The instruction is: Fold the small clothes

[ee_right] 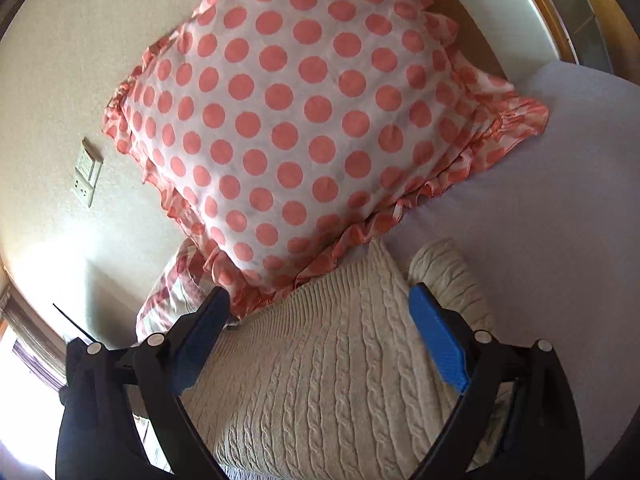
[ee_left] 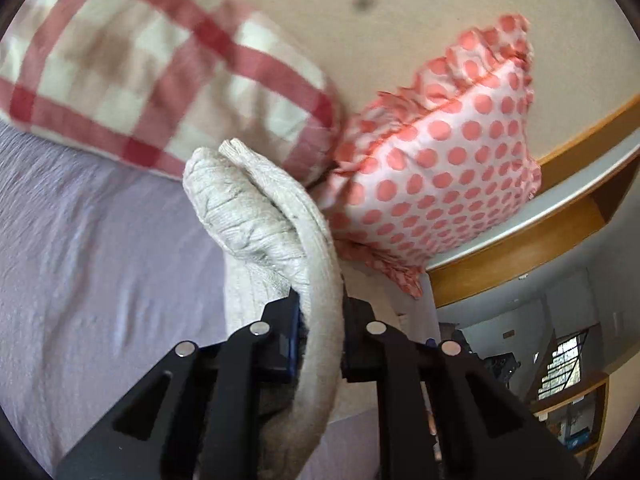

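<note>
In the left wrist view, a lilac bedsheet [ee_left: 92, 248] fills the 9 o'clock side, with a red-and-cream checked pillow [ee_left: 160, 68] lying across 10 to 11 o'clock. At centre, the left gripper [ee_left: 320, 332] has its two black fingers pressed tight against a thick fold of a cream cable-knit sweater [ee_left: 276, 216], the knit bunching up beyond the fingertips toward 12 o'clock. Just past it, at 2 o'clock, a white pillow with coral polka dots [ee_left: 448, 160] leans against the cream wall [ee_left: 400, 12], touching the checked pillow. A wooden bed frame [ee_left: 520, 256] runs off at 3 to 4 o'clock.

In the right wrist view, a wall socket plate [ee_right: 88, 172] sits at 9 o'clock. The same polka-dot pillow [ee_right: 296, 120] fills the centre up to 12 o'clock, its frilled hem resting on the sweater's [ee_right: 320, 364] far edge. The right gripper [ee_right: 320, 312] hangs over the sweater with its blue-padded fingers spread wide, gripping nothing; the knit lies flat on the sheet [ee_right: 568, 208] between them at 6 o'clock, a rolled sleeve at 4 o'clock.
</note>
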Motion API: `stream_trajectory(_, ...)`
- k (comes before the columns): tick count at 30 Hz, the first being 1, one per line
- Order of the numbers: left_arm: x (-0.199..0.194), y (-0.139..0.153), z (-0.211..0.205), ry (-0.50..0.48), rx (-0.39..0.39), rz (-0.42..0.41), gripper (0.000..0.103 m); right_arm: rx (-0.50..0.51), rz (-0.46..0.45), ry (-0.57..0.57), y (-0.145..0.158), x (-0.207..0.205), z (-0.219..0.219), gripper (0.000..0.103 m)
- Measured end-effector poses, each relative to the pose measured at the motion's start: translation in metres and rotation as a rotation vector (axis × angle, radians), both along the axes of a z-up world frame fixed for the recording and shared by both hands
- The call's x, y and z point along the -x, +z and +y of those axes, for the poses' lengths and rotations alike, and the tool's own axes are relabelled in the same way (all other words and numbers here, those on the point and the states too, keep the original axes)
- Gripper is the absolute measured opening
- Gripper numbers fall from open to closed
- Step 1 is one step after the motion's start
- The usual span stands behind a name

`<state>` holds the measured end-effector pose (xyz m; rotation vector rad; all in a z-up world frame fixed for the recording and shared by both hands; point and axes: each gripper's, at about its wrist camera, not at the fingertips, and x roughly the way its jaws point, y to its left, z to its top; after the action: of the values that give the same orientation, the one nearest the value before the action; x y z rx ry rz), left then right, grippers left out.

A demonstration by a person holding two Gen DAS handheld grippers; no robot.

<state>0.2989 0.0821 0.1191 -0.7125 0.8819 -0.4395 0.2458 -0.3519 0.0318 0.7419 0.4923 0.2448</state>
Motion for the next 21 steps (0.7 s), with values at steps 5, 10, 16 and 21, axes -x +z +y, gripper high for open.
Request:
stream_trajectory(5, -0.022, 0.009, -0.174, -0.257, -0.020, -0.046, 0.014, 0.016, -0.011, -0.069, 0.002, 0.006, -0.032, 0.093)
stream_trajectory(10, -0.033, -0.040, -0.282, -0.471, 0.027, 0.071, 0.015, -0.006, 0.051, -0.121, -0.013, 0.005, -0.066, 0.093)
stream_trajectory(16, 0.003, -0.012, -0.216, -0.388, -0.122, -0.115, 0.033, -0.053, 0.052, 0.037, -0.008, 0.002, -0.067, 0.079)
stream_trajectory(21, 0.045, -0.025, -0.177, -0.384, -0.350, -0.209, 0.038, 0.107, 0.166, 0.117, -0.015, -0.011, -0.035, 0.057)
